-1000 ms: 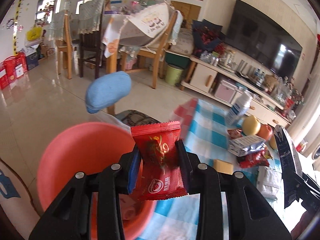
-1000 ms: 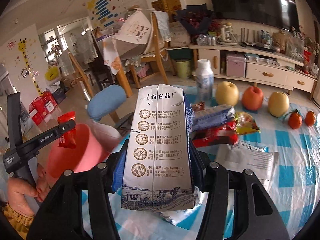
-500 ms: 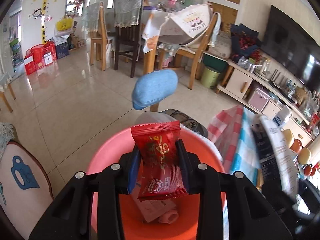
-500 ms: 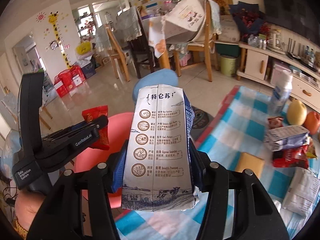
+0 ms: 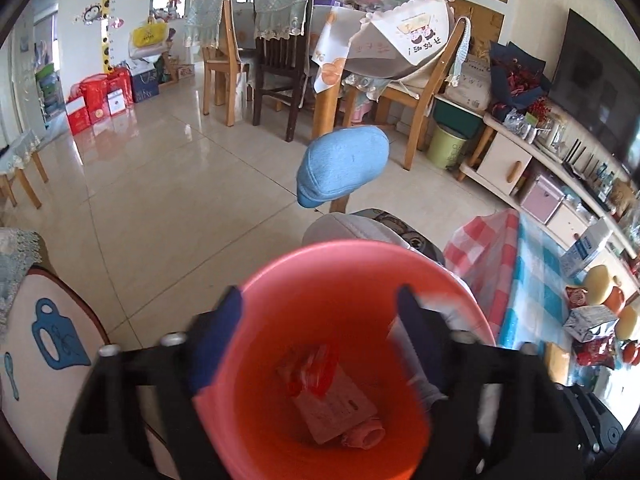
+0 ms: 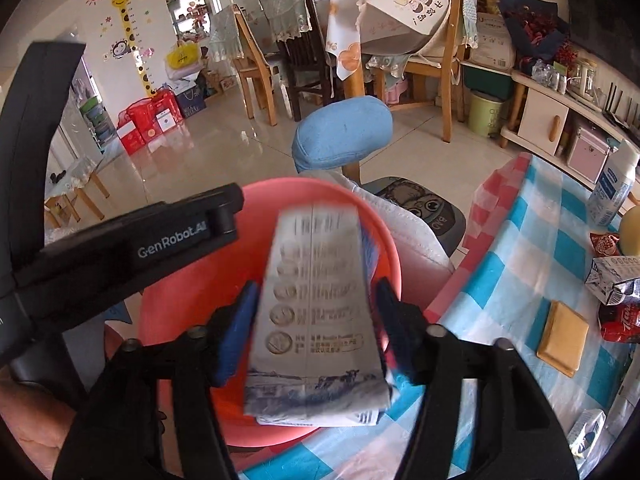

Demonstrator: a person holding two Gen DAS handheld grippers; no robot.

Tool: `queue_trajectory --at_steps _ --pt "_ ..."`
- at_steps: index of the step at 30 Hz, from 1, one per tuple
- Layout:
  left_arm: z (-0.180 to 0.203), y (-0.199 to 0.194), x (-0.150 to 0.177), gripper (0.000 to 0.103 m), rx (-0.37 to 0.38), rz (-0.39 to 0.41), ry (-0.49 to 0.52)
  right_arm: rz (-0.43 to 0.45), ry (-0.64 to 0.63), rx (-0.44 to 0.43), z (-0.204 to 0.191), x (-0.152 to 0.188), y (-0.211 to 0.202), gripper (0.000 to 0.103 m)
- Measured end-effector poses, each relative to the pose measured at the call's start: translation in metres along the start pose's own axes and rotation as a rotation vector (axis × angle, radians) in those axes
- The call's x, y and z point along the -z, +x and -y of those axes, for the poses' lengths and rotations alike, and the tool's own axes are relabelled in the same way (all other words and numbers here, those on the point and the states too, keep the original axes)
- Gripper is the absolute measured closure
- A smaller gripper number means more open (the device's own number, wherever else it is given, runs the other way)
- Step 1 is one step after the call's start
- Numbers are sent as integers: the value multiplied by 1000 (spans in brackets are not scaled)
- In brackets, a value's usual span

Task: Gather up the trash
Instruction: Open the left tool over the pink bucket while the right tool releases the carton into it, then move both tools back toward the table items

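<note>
A coral-pink bin stands beside the checked table. My left gripper hangs over its mouth with the jaws opening and nothing between them. A red snack wrapper, blurred, is down inside the bin above a crumpled paper. My right gripper is over the bin's table-side rim, jaws opening. A grey-white milk carton stands blurred between the pads with small gaps on both sides.
On the blue-and-white checked cloth to the right lie a crumpled silver carton, red wrappers, a tan block and a white bottle. A blue-cushioned chair stands behind the bin. A hand shows lower left.
The left jaws have spread and let go of the red wrapper, which dropped into the bin. The right gripper carried the carton left over the bin and its jaws have parted from it.
</note>
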State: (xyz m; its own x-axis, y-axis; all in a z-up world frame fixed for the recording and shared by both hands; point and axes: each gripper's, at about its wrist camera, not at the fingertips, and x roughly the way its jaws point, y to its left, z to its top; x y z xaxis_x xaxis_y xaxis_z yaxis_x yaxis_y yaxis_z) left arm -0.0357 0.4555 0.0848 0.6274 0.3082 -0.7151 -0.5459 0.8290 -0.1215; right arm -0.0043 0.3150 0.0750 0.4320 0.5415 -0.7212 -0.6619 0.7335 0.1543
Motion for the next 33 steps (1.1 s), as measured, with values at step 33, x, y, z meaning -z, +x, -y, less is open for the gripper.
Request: queue_trajectory --at_steps 33 --pt "91 -6 18 9 -23 2 254 94 120 156 82 45 -71 18"
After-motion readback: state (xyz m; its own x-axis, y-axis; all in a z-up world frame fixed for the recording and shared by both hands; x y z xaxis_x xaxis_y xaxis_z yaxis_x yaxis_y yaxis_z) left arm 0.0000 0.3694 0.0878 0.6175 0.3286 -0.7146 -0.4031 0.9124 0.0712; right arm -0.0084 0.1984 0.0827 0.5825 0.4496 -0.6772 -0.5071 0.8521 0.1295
